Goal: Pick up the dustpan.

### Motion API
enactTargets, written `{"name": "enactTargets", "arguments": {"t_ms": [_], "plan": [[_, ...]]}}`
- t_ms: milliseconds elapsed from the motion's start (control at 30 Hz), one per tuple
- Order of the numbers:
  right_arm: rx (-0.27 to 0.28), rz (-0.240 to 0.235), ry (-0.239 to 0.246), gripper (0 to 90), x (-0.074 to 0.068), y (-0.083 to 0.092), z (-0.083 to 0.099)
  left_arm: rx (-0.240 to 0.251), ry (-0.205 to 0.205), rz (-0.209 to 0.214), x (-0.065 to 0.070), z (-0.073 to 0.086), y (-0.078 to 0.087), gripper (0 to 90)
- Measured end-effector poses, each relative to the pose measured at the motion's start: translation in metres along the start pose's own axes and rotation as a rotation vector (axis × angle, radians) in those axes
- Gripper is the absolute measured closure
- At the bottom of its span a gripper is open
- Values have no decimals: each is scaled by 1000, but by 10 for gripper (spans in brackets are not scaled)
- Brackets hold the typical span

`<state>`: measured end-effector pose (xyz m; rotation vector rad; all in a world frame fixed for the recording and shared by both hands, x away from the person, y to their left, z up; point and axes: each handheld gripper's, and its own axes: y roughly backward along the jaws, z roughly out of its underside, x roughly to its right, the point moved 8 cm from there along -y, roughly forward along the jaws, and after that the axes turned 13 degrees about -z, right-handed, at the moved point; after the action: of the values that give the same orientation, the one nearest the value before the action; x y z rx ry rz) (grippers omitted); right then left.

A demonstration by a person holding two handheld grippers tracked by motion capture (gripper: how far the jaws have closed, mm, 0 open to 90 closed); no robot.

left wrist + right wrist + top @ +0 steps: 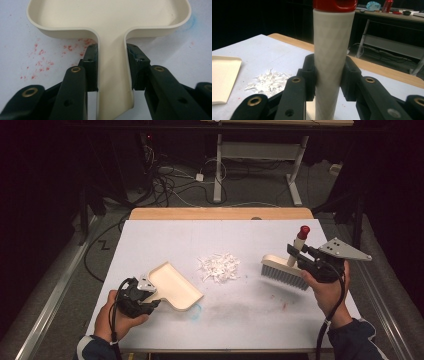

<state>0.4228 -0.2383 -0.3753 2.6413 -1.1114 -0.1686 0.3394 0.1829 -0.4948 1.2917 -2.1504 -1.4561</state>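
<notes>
A cream dustpan (172,285) lies on the white table cover at front left. My left gripper (150,296) is shut on its flat handle (111,82), with a black pad pressed to each side. A heap of white paper scraps (219,266) sits mid-table, between dustpan and brush; it also appears as paper scraps (269,81) in the right gripper view. At the right, a hand brush (285,272) with grey bristles rests bristles-down on the table. My right gripper (299,254) is shut on its cream handle (332,62), which ends in a red cap (335,3).
The table cover (150,240) carries red specks (40,60) near the dustpan and a faint blue smudge (196,310). A wooden edge (220,213) runs along the far side. Beyond it stand desk legs and cables on the floor.
</notes>
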Motion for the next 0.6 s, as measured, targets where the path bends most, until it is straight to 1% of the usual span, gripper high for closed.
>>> {"name": "enactTargets", "arguments": {"t_ms": [100, 133, 167, 200, 300, 433, 533, 567, 600], "plan": [[-3, -2, -3, 706, -2, -3, 0, 4, -4, 2, 2, -1, -1, 629], [-4, -3, 1, 706, -2, -3, -1, 0, -11, 5, 2, -1, -1, 629], [-1, -6, 4, 706, -2, -4, -2, 4, -9, 8, 3, -2, -1, 629], [-2, -6, -3, 706, -3, -5, -2, 3, -13, 11, 3, -2, 0, 629], [2, -7, -2, 706, -2, -11, -7, 2, -22, 21, 5, -4, 0, 629], [-10, 5, -5, 706, 2, -25, -12, 0, -27, 28, 6, -5, -1, 629], [-31, 14, 7, 706, 5, -38, -14, 3, -25, 31, 6, -7, -2, 629], [-42, 16, 18, 707, 7, -43, -15, 3, -25, 31, 6, -7, -2, 629], [-47, 27, 15, 707, 10, -47, -15, 2, -21, 33, 7, -7, -4, 629]]}}
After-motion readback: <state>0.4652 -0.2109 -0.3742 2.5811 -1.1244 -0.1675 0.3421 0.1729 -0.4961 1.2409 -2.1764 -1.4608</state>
